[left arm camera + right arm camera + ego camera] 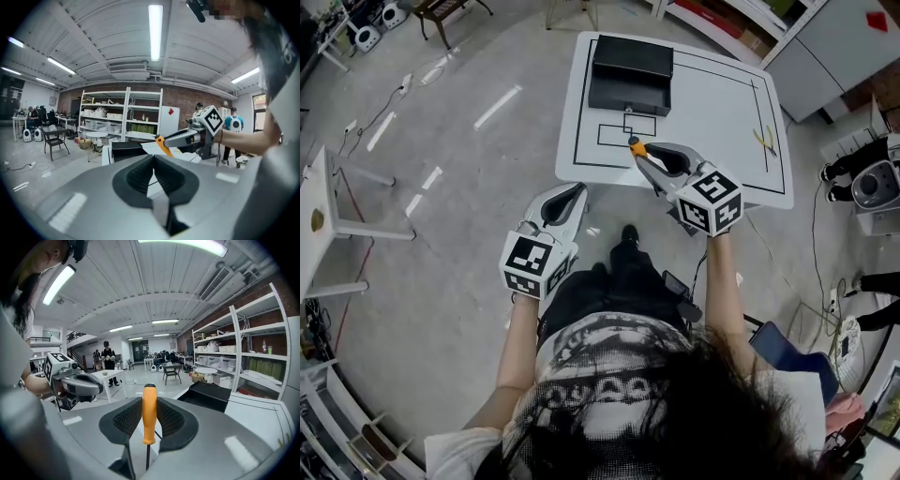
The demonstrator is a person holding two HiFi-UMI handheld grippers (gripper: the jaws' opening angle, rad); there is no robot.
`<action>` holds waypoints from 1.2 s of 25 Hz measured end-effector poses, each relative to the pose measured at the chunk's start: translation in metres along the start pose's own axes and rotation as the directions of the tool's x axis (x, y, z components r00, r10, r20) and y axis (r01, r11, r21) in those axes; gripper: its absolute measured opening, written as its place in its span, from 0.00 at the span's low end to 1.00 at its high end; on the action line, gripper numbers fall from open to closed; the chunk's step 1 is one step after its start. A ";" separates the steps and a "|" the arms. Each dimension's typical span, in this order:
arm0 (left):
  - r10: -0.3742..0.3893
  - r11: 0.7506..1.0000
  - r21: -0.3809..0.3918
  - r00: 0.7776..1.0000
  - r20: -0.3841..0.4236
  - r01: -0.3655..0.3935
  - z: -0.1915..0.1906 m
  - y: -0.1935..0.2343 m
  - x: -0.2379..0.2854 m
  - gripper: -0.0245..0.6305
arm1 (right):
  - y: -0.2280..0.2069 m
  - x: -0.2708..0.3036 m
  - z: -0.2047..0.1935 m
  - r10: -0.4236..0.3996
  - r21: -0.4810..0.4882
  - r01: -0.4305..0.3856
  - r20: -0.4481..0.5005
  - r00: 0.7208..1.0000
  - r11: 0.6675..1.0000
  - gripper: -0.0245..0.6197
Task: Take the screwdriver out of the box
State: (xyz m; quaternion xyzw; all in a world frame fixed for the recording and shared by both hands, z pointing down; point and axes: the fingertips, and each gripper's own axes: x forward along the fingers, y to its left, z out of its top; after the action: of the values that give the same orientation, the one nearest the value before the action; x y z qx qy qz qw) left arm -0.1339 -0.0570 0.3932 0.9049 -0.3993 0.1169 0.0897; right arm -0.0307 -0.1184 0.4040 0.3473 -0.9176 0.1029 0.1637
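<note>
A: Left side first. Where is the white left gripper (574,193)?
B: Off the table, above the grey concrete floor (459,187). Its tips are pressed together with nothing between them.

A: And the orange-handled screwdriver (149,411)?
B: Out of the box. The white right gripper (643,153) pinches it, pads clamped on either side of the handle. Its long axis crosses the jaws, handle end up, thin dark shaft running down below the pads. It hangs above the near part of the white square table (722,103).

A: The black rectangular box (630,70)?
B: Beyond the tips, towards the table's far edge, apart from the screwdriver.

A: Which hand is nearer?
B: The right, plainly. The left is well apart. I judge any set-down falls to the right alone, onto bare tabletop ruled with black lines.

A: Further right?
B: A small yellow-handled tool (766,141) near the table's right side, kind unclear. The room is a workshop, with white shelving (122,117) against brick and strip lights overhead.
</note>
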 end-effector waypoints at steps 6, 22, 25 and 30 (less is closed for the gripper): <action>-0.009 1.000 0.013 1.000 -0.023 0.009 -0.003 -0.031 0.006 0.04 | -0.003 -0.032 -0.010 -0.004 0.012 0.004 0.019 1.000 1.000 0.20; 0.108 0.994 0.010 0.994 0.000 -0.108 0.014 -0.141 0.045 0.04 | -0.029 -0.139 -0.060 0.097 0.025 -0.098 0.030 0.995 0.995 0.20; 0.126 0.992 0.007 0.992 0.001 -0.126 0.011 -0.166 0.045 0.04 | -0.026 -0.156 -0.068 0.121 0.022 -0.122 0.037 0.992 0.992 0.20; 0.146 0.989 -0.003 0.989 -0.006 -0.146 0.002 -0.206 0.041 0.04 | -0.015 -0.181 -0.086 0.161 0.021 -0.162 0.038 0.986 0.987 0.20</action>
State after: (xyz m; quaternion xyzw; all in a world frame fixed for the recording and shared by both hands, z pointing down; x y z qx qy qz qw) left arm 0.0458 0.0508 0.3890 0.8727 -0.4645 0.1249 0.0835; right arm 0.1270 0.0054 0.4170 0.2754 -0.9443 0.1208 0.1339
